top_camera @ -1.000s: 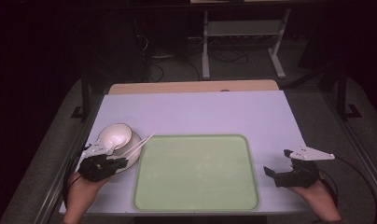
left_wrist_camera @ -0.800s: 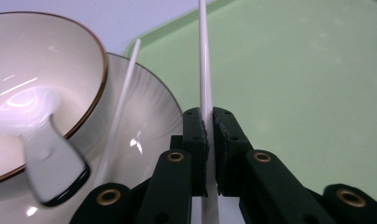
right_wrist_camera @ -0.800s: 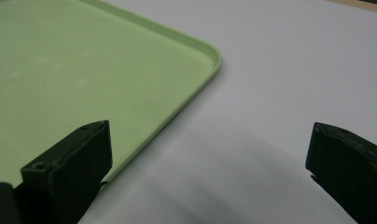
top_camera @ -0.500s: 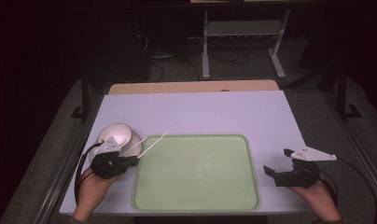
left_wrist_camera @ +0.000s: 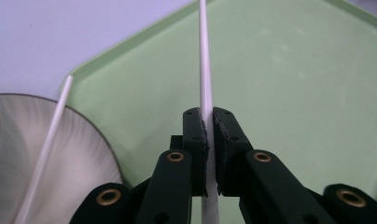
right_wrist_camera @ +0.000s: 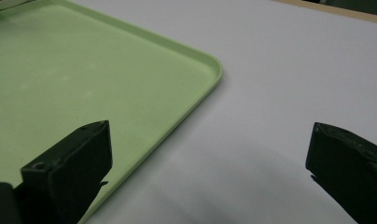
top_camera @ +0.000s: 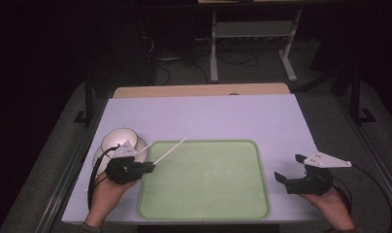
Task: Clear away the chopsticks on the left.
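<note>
A thin white chopstick (top_camera: 170,151) (left_wrist_camera: 204,70) is clamped between the pads of my left gripper (top_camera: 151,167) (left_wrist_camera: 209,126), which is shut on it. The stick slants up and to the right over the left edge of the pale green tray (top_camera: 208,204) (left_wrist_camera: 294,84). A second white chopstick (top_camera: 141,151) (left_wrist_camera: 51,135) lies across the rim of a white bowl (top_camera: 117,139) (left_wrist_camera: 84,149) just left of the tray. My right gripper (top_camera: 290,168) (right_wrist_camera: 210,154) rests on the table right of the tray, its jaws wide apart with nothing between them.
The tray (right_wrist_camera: 84,70) lies on a pale lavender table top (top_camera: 208,116) (right_wrist_camera: 294,70) with a wooden strip (top_camera: 199,90) along its far edge. Metal rails run down both sides. A white rack (top_camera: 252,29) stands on the dark floor beyond.
My left gripper has moved right toward the tray with the chopstick in it, leaving the other stick on the bowl. The right gripper has stayed put.
</note>
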The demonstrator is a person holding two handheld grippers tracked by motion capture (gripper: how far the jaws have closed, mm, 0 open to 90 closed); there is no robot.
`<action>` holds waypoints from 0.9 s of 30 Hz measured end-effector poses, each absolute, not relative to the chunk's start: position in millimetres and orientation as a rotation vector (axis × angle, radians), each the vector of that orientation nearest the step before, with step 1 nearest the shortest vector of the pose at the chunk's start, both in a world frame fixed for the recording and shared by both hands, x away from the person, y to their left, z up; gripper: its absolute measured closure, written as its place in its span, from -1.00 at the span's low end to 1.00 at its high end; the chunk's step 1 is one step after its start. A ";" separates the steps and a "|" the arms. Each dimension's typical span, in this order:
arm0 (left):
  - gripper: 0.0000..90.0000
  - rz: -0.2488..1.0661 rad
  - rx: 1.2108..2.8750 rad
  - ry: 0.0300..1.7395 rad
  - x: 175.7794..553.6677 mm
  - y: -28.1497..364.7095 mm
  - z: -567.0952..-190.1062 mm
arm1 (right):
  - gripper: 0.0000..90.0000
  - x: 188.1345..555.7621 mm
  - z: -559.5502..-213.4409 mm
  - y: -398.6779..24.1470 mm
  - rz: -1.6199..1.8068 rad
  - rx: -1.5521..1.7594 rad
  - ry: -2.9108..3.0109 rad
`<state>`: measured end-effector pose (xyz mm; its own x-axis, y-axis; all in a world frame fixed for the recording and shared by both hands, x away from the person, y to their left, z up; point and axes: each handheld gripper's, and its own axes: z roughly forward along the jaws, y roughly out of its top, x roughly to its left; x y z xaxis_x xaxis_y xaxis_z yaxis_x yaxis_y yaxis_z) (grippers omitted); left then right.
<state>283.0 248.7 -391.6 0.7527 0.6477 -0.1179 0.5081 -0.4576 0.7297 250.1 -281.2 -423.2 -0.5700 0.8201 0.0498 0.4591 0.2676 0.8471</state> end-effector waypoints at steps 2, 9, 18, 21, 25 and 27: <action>0.87 0.217 2.159 0.852 284.3 244.6 -392.1 | -1.00 249.8 -422.9 -281.4 1.229 1.158 2.141; 0.87 0.191 2.169 0.827 287.9 231.0 -394.3 | -1.00 249.4 -422.3 -280.9 1.235 1.154 2.142; 0.87 0.144 2.187 0.794 296.8 206.5 -401.0 | -1.00 249.2 -421.4 -281.6 1.245 1.152 2.131; 0.87 0.129 2.198 0.782 300.2 197.4 -404.9 | -1.00 249.0 -421.2 -281.4 1.247 1.152 2.130; 0.87 0.108 2.213 0.781 305.7 186.8 -411.6 | -1.00 249.2 -421.2 -281.4 1.248 1.155 2.128; 0.87 0.099 2.214 0.783 308.5 182.2 -415.2 | -1.00 249.2 -421.2 -281.4 1.248 1.155 2.128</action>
